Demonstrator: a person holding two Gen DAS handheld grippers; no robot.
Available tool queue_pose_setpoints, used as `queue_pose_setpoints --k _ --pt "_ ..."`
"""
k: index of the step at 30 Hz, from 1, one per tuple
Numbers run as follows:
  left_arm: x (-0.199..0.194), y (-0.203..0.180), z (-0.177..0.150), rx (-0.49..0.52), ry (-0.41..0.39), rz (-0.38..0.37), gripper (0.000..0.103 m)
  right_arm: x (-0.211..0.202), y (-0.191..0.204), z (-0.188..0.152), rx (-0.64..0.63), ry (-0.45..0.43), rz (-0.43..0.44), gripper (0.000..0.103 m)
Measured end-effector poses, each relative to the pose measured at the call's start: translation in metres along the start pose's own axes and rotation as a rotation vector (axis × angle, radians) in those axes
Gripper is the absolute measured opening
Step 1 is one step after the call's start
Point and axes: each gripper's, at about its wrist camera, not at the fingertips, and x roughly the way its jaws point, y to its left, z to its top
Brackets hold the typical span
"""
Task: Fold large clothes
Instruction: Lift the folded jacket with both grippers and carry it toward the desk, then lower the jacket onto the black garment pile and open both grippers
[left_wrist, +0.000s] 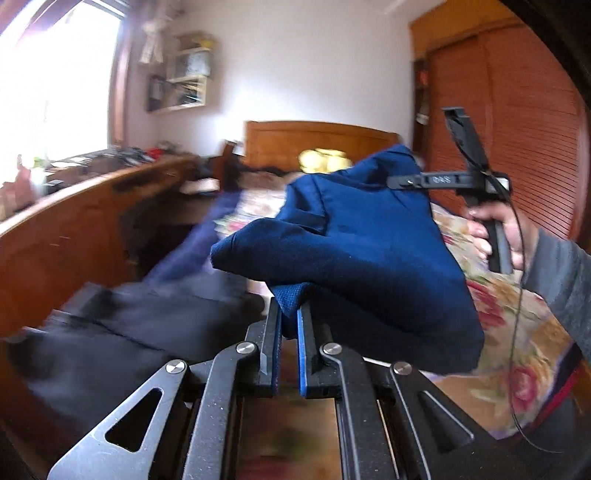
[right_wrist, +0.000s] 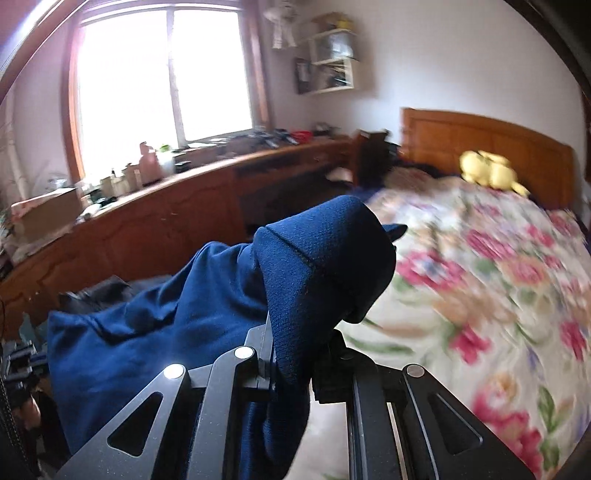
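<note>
Above the bed: both of your grippers hold one blue garment (left_wrist: 369, 236) clear of the floral bedspread (left_wrist: 517, 314).
Left gripper (left_wrist: 290, 314): clamped on a fold of the garment at lower centre of the left wrist view.
Right gripper (right_wrist: 295, 343): closed on a hemmed edge, which drapes over its tips at centre of the right wrist view; your hand (left_wrist: 506, 229) shows at the right of the left wrist view.
Garment position: bunched between the two grippers, the rest hanging to the lower left of the right wrist view.
Step in hand: lifting to spread, judged from the raised cloth.
Next move: draw your grippers apart until the held edge is taut, then lower the garment flat onto the bed.
Caution: dark clothing (left_wrist: 110, 332) lies at lower left; keep the hanging cloth clear of it.
</note>
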Motion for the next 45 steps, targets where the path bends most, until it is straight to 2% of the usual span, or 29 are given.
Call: queue_pose_setpoints --k 4,7,9,11,14,17,19,22,25,27,28,31,33,39,45 --pt "-0.033 0.068 0.006 -0.015 -0.012 0.158 0.008 0.040 0.072 0.032 -0.053 -0.008 0.087 0.013" --pt "-0.049 0.120 -0.001 -0.039 0.007 0.284 0.008 0.077 0.120 0.042 -0.072 0.003 0.153 0.013" --pt "-0.052 0.154 -0.015 -0.069 0.060 0.357 0.008 0.114 0.144 0.039 -0.053 0.051 0.189 0.014" --pt "-0.050 0.176 -0.034 -0.102 0.120 0.377 0.008 0.153 0.161 0.023 -0.019 0.155 0.208 0.015" --pt "-0.046 0.194 -0.061 -0.155 0.176 0.393 0.009 0.189 0.187 -0.010 -0.081 0.259 0.108 0.017" --pt "-0.048 0.191 -0.069 -0.169 0.175 0.386 0.014 0.194 0.189 -0.026 -0.138 0.289 0.041 0.033" --pt "-0.050 0.187 -0.066 -0.168 0.161 0.380 0.020 0.186 0.190 -0.026 -0.160 0.270 0.031 0.048" --pt "-0.064 0.183 -0.060 -0.169 0.128 0.352 0.032 0.155 0.197 -0.020 -0.164 0.238 0.035 0.059" --pt "-0.077 0.167 -0.048 -0.140 0.111 0.333 0.038 0.111 0.200 -0.027 -0.164 0.183 0.043 0.063" --pt "-0.084 0.151 -0.039 -0.124 0.097 0.304 0.050 0.079 0.198 -0.030 -0.159 0.152 0.043 0.066" --pt "-0.085 0.148 -0.034 -0.119 0.089 0.300 0.061 0.066 0.196 -0.032 -0.158 0.137 0.041 0.068" --pt "-0.090 0.131 -0.019 -0.098 0.052 0.298 0.075 0.022 0.187 -0.036 -0.151 0.098 0.043 0.075" --pt "-0.091 0.117 -0.009 -0.092 0.037 0.295 0.079 0.007 0.183 -0.045 -0.144 0.076 0.027 0.078" --pt "-0.084 0.078 0.014 -0.068 0.014 0.278 0.081 -0.034 0.165 -0.073 -0.124 0.024 -0.012 0.083" --pt "-0.062 0.031 0.025 -0.032 0.017 0.195 0.081 -0.076 0.141 -0.102 -0.074 0.008 -0.066 0.084"
